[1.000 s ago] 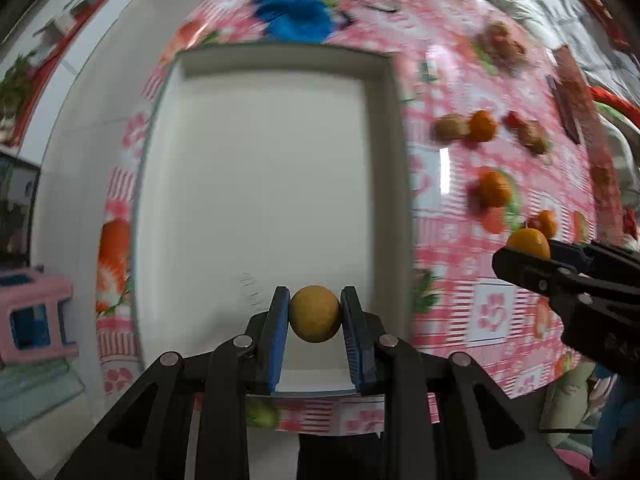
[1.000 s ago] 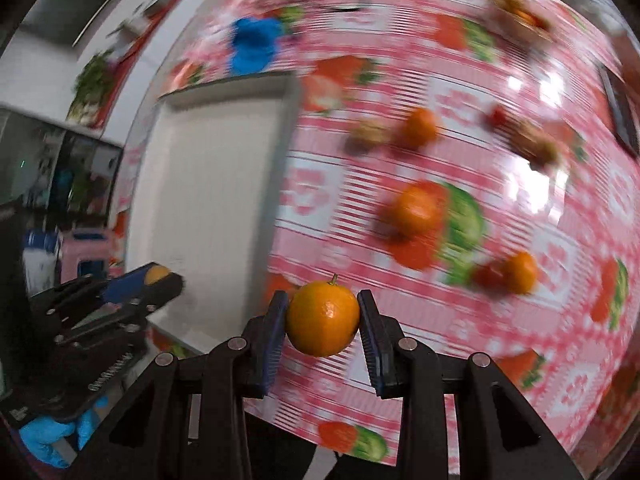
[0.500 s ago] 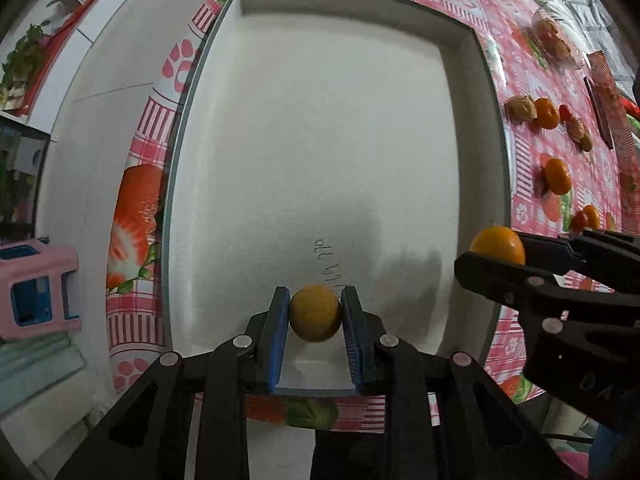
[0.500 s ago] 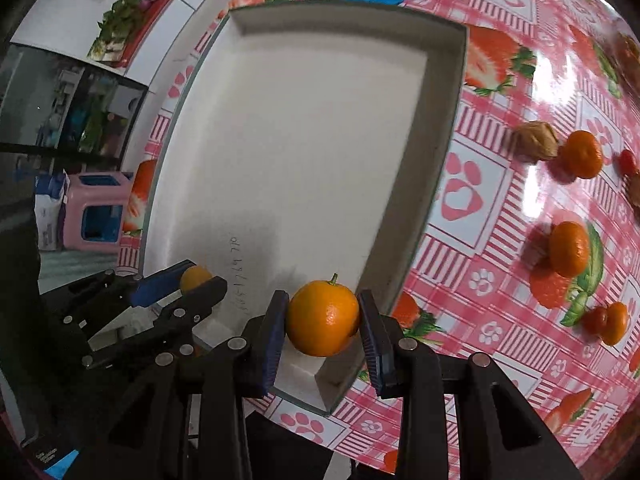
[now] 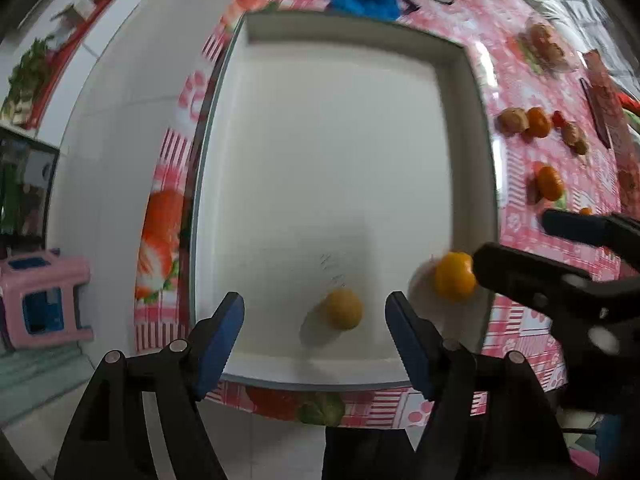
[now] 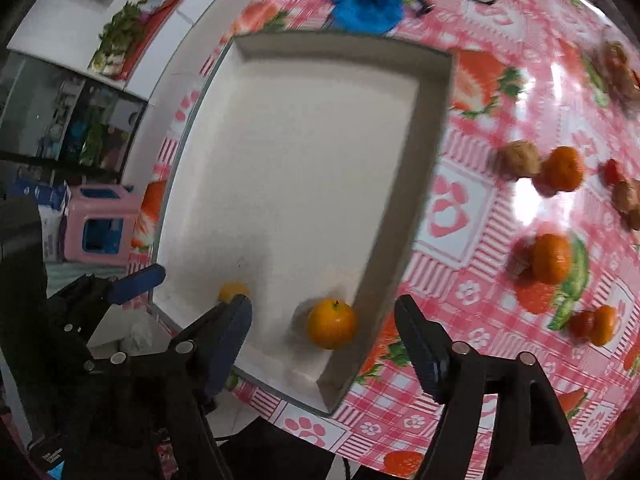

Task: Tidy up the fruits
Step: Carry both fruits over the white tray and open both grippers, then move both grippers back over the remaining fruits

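A white tray (image 5: 468, 128) lies on the pink fruit-print tablecloth; it also shows in the right wrist view (image 6: 424, 152). A yellowish round fruit (image 5: 343, 309) lies in the tray's near end, in front of my open left gripper (image 5: 316, 330). An orange tangerine (image 6: 331, 323) lies in the tray's near right corner, in front of my open right gripper (image 6: 324, 344); it also shows in the left wrist view (image 5: 454, 277). The yellowish fruit (image 6: 233, 291) shows partly behind my right gripper's left finger.
Several tangerines (image 6: 552, 258), a walnut-like fruit (image 6: 520, 159) and small red fruits (image 6: 582, 323) lie on the cloth right of the tray. A blue cloth (image 6: 366, 0) lies beyond the tray. A pink stool (image 5: 44, 300) stands on the floor at the left.
Both grippers have opened and let go of their fruits. The yellowish fruit and the tangerine now lie in the tray's near end. Both grippers have drawn back a little.
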The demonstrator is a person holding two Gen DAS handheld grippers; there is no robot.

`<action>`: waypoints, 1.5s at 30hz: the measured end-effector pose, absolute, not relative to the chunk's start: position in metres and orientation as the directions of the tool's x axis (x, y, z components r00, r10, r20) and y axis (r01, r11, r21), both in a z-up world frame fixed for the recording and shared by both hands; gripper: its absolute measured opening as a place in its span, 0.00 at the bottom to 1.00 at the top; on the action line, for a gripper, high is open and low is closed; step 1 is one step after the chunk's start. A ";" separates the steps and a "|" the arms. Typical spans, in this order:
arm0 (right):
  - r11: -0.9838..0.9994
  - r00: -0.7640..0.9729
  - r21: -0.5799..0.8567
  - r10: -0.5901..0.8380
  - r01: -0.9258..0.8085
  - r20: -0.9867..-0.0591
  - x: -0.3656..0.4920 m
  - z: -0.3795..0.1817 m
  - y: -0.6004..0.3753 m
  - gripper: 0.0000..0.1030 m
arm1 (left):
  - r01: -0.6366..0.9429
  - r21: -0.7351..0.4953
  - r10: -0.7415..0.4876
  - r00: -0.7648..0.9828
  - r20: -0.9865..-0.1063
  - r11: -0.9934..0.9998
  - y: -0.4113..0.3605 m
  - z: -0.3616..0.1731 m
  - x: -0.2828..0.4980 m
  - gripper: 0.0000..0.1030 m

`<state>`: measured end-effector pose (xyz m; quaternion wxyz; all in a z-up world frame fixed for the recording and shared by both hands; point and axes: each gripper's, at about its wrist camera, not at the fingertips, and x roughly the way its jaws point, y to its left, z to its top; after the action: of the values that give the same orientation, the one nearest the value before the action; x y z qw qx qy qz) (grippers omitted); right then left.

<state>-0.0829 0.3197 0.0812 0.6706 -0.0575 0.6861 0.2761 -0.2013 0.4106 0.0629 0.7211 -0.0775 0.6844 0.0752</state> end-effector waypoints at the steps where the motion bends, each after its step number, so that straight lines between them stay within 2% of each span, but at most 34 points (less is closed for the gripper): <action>1: 0.849 -0.080 0.297 0.293 -0.437 -0.953 -0.080 0.084 0.314 1.00 | -0.198 -0.007 0.006 0.066 -0.998 0.980 0.406 0.068 -0.198 0.74; 10: 0.950 0.030 0.226 0.238 -0.214 -0.971 -0.072 0.090 0.202 1.00 | -0.036 -0.035 -0.031 0.125 -0.992 0.999 0.340 0.097 -0.155 0.75; 21: 0.987 -0.063 0.136 0.141 0.083 -0.988 -0.128 0.047 0.059 1.00 | 0.133 -0.074 -0.081 0.054 -0.995 0.988 0.250 0.081 -0.125 0.76; 41: 0.978 -0.130 0.169 0.184 0.120 -0.974 -0.148 0.027 -0.007 1.00 | 0.066 -0.059 -0.060 0.005 -0.998 0.996 0.199 0.033 -0.045 0.76; 45: 0.978 -0.139 0.171 0.187 0.120 -0.972 -0.149 0.017 -0.013 1.00 | 0.068 -0.064 -0.063 -0.024 -0.998 0.996 0.190 0.019 -0.036 0.68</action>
<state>-0.1486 -0.0132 0.0171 0.6482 0.1019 0.7541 0.0259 -0.0363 0.1897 0.0187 0.6986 0.0018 0.7140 -0.0467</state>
